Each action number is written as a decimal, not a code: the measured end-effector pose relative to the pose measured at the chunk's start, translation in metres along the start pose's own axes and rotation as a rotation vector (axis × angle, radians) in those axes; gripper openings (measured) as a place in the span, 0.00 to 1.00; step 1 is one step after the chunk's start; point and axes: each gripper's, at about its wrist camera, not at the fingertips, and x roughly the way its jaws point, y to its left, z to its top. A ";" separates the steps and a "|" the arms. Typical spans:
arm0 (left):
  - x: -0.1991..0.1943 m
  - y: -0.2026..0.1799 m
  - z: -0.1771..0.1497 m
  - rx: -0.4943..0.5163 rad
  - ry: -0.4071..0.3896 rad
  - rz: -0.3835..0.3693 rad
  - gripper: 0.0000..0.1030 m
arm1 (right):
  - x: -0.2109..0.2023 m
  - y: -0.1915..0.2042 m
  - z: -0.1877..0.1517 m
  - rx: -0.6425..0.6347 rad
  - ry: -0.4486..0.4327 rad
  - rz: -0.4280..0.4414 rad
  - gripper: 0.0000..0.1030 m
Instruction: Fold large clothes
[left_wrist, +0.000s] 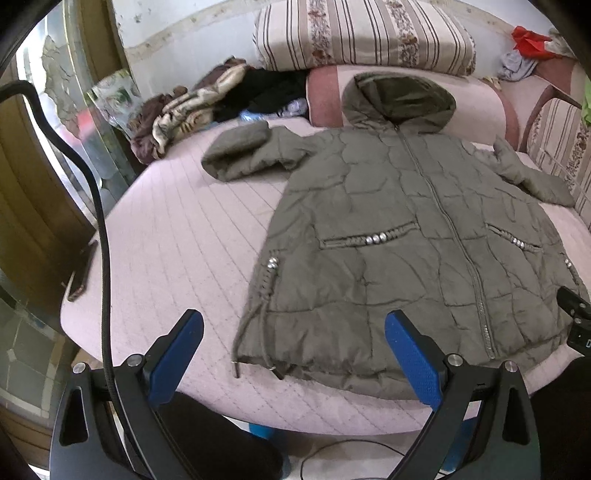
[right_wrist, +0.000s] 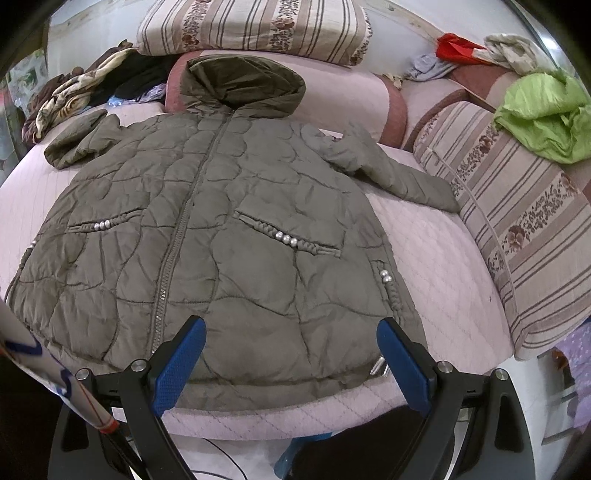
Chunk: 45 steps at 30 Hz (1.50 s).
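An olive quilted hooded jacket (left_wrist: 399, 229) lies flat, front up and zipped, on a pink quilted bed (left_wrist: 177, 236). Its hood points away and both sleeves are spread out. It also shows in the right wrist view (right_wrist: 221, 221) on the bed (right_wrist: 436, 266). My left gripper (left_wrist: 293, 332) is open and empty, above the jacket's near left hem corner. My right gripper (right_wrist: 291, 336) is open and empty, above the near right part of the hem. The right gripper's edge shows at the far right of the left wrist view (left_wrist: 576, 317).
Striped floral cushions stand at the bed's head (left_wrist: 365, 33) and along its right side (right_wrist: 524, 229). A pile of clothes (left_wrist: 192, 107) lies at the far left. A green cloth (right_wrist: 546, 114) and a red cloth (right_wrist: 454, 48) sit at the far right. A cable (left_wrist: 99, 221) hangs at the left.
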 end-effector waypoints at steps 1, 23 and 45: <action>0.002 -0.001 0.001 0.000 0.008 -0.002 0.96 | 0.000 0.002 0.001 -0.004 0.000 -0.001 0.93; 0.056 0.041 0.049 -0.030 -0.008 0.070 0.94 | 0.013 0.026 0.050 -0.045 -0.036 0.022 0.93; 0.214 0.123 0.184 -0.064 0.004 0.122 0.74 | 0.095 0.069 0.078 -0.088 0.073 0.059 0.93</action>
